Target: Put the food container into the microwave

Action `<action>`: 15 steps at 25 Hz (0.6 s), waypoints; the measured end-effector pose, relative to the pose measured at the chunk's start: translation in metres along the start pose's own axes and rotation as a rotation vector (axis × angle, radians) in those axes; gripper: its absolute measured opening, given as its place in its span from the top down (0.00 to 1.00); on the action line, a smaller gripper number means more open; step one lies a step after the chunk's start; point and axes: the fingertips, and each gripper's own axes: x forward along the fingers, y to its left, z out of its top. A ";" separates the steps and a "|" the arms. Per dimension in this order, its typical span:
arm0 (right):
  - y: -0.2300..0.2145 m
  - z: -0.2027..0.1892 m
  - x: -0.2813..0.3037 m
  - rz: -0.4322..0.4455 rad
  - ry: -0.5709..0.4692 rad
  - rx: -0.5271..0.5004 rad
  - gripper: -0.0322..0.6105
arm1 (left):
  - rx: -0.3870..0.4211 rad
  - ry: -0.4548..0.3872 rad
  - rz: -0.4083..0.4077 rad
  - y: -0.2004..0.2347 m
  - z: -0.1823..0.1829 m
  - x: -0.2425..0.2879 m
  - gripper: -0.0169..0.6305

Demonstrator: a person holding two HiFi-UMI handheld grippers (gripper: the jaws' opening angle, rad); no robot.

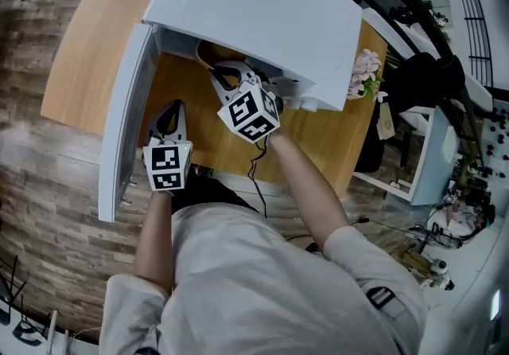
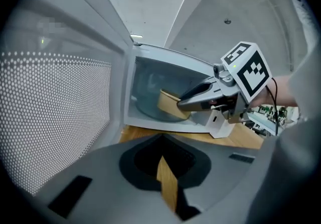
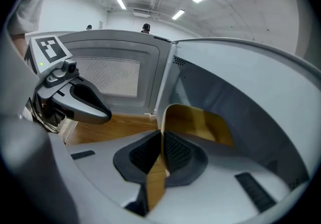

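Our right gripper (image 3: 161, 147) pinches food container (image 3: 200, 123) rim, container ahead inside microwave (image 1: 262, 11); left gripper (image 2: 163, 168) pressed together, empty.

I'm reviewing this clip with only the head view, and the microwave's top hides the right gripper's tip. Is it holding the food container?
Observer: Yes. The right gripper view shows the right gripper with its fingers closed on the rim of the food container.
Operator: Is the container inside yet?
Observer: The left gripper view shows it within the cavity of the microwave, past the open door.
Operator: And the left gripper?
Observer: The left gripper has its fingers together with nothing between them.
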 end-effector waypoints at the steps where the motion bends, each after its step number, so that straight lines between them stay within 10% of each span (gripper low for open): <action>1: -0.002 0.000 0.002 -0.004 0.003 0.000 0.92 | -0.001 0.000 0.000 0.001 0.000 0.001 0.96; 15: -0.022 0.002 0.021 -0.064 0.054 -0.009 0.91 | -0.002 0.009 -0.011 0.008 0.003 0.010 0.96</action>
